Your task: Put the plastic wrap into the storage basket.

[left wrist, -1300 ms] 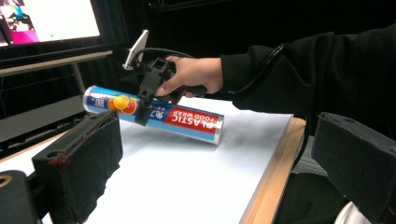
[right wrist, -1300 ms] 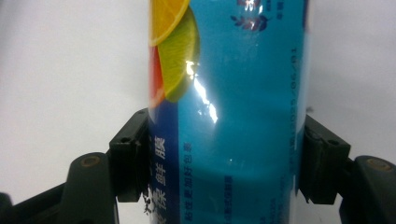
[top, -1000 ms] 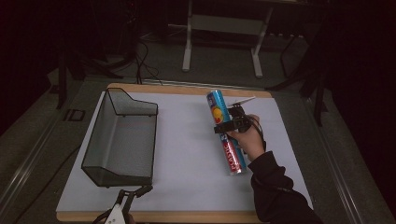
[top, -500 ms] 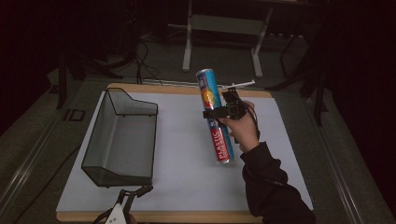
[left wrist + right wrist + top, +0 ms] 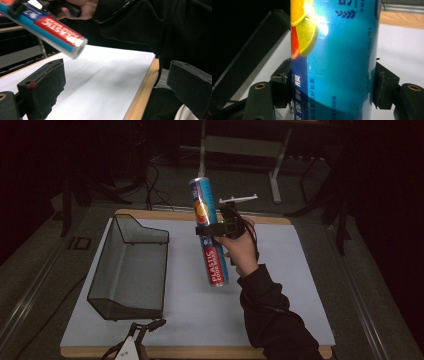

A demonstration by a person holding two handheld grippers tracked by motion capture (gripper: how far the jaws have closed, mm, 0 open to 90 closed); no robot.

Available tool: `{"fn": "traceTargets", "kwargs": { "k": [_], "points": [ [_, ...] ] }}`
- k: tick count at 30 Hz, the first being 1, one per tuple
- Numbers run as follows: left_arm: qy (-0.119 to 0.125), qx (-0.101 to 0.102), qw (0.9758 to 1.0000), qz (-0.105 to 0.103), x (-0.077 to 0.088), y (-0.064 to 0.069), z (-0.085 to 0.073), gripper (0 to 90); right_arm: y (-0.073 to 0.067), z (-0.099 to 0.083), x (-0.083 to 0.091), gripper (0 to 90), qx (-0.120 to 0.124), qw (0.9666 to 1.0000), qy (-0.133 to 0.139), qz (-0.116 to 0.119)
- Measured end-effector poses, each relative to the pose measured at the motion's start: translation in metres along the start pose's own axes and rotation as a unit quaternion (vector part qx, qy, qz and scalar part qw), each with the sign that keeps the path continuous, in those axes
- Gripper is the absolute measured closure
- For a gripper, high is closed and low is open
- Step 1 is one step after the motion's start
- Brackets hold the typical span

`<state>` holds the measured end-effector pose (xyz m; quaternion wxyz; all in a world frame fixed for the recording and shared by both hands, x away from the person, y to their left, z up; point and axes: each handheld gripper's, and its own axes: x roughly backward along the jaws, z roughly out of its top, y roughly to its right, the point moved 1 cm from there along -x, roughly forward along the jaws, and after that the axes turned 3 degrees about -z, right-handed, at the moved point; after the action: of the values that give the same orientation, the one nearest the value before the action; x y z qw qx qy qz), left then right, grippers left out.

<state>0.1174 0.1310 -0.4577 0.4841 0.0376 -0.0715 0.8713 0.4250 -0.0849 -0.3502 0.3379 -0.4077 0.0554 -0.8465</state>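
Plastic wrap tube (image 5: 209, 240): a second ago it lay flat on the white mat (image 5: 300, 285); now it hangs in the air, clear of the mat, clamped about mid-length between the right gripper's fingers (image 5: 280, 82).
Tube tilt: from lying level to steep, its silver top end well above the fingers and leaning away from the person, its red-labelled end below them.
Right gripper (image 5: 216, 229): it has risen off the mat and shifted toward the wire basket (image 5: 131, 265), the hand (image 5: 241, 247) and sleeve lifted with it.
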Motion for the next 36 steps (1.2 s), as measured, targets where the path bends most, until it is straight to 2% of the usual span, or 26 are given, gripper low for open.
{"fn": "traceTargets", "kwargs": {
  "k": [4,12,15,19,22,25,28,31,34,36],
  "points": [
    [-0.003,0.001,1.0,-0.003,0.0,0.0,0.0,2.8,-0.018,0.007,-0.004,31.8,0.015,0.9998,0.008,0.006],
    [-0.002,0.001,1.0,0.0,0.001,0.001,0.0,2.8,-0.054,0.02,-0.016,31.8,0.022,0.9986,0.037,0.03],
    [0.001,0.0,1.0,0.005,0.002,0.001,0.0,2.8,-0.064,0.023,-0.023,31.8,0.012,0.9978,0.046,0.047],
    [0.001,0.0,1.0,0.009,0.003,0.001,0.0,2.8,-0.08,0.024,-0.039,31.8,0.003,0.9971,0.054,0.053],
    [0.0,-0.001,0.9999,0.012,0.004,0.001,0.0,2.8,-0.091,0.022,-0.055,31.8,-0.01,0.9963,0.053,0.066],
    [0.001,-0.003,0.9999,0.015,0.005,0.002,0.001,2.8,-0.102,0.019,-0.07,31.8,0.004,0.997,0.052,0.058],
    [0.005,-0.004,0.9998,0.018,0.007,0.003,0.001,2.8,-0.107,0.015,-0.084,31.8,0.004,0.9971,0.047,0.061],
    [0.007,-0.001,0.9998,0.02,0.008,0.002,0.001,2.8,-0.108,0.008,-0.097,31.8,-0.01,0.9956,0.042,0.084],
    [0.006,-0.001,0.9998,0.02,0.008,0.002,0.001,2.8,-0.112,0.002,-0.11,31.8,-0.002,0.9961,0.043,0.078],
    [0.004,-0.004,0.9998,0.021,0.008,0.003,0.001,2.8,-0.114,-0.003,-0.118,31.8,-0.012,0.9959,0.038,0.081]
  ]
}}
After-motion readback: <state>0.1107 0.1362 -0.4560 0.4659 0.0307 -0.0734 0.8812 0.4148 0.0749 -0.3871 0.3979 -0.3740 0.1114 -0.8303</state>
